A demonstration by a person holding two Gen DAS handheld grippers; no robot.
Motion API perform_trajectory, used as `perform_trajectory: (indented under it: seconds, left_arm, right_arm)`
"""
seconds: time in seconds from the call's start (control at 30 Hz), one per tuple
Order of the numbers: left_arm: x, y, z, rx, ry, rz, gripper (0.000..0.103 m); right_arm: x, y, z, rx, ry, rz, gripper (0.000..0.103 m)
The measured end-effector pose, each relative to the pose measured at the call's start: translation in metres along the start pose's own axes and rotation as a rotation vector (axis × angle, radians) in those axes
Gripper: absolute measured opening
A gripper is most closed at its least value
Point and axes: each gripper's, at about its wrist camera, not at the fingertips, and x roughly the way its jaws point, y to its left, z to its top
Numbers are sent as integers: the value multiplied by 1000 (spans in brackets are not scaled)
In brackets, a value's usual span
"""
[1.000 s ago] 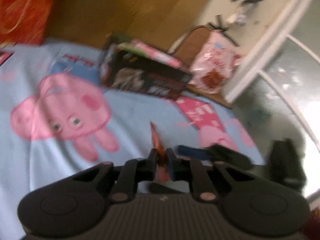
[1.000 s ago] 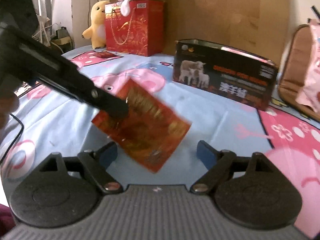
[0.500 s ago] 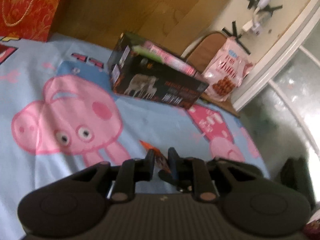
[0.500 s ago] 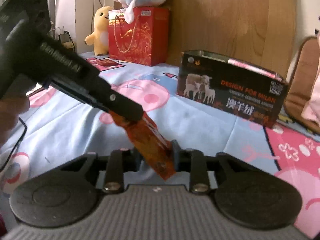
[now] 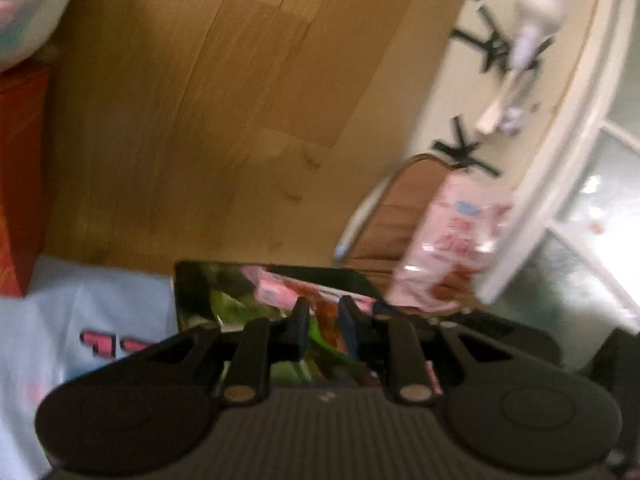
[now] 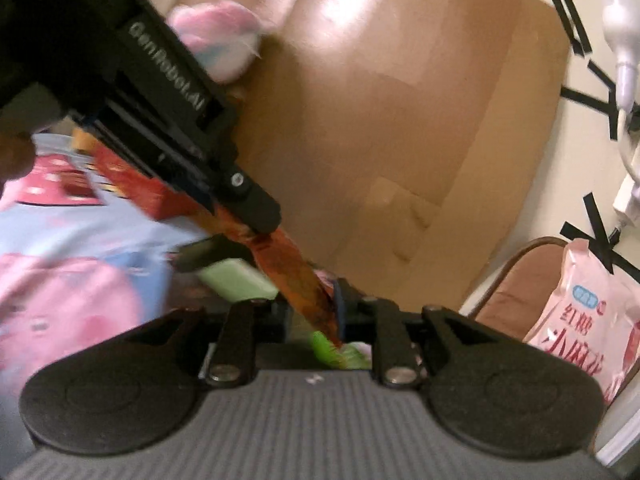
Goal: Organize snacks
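An orange-red snack packet [image 6: 296,276] hangs stretched between both grippers, just above the open black box [image 5: 192,292]. My left gripper [image 5: 324,314] is shut on one end of the packet [image 5: 326,322]; the right wrist view shows it coming in from the upper left [image 6: 256,220]. My right gripper [image 6: 314,310] has the packet's lower end between its fingers, and its jaws are opening slightly while the pads still touch the packet. Inside the box lie green packets [image 5: 232,304] and pink packets [image 5: 280,284]. Everything is motion-blurred.
A pink snack bag [image 6: 580,312] leans on a brown chair [image 5: 400,216] to the right of the box. Behind stand a wooden panel [image 5: 200,120], a red gift bag [image 5: 20,160] and a plush toy [image 6: 220,40]. The blue pig-print sheet [image 6: 60,300] spreads to the left.
Both grippers carried the packet forward and up until it hangs over the box. The right gripper, wide open a second ago, closed on the packet's lower end.
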Motion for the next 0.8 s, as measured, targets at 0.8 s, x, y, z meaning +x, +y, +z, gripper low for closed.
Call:
perform_trajectory:
  seconds: [0.8]
  left_arm:
    - [-66, -85, -115, 130, 95, 354, 46]
  right_arm:
    - [-136, 6, -95, 801, 121, 110, 52]
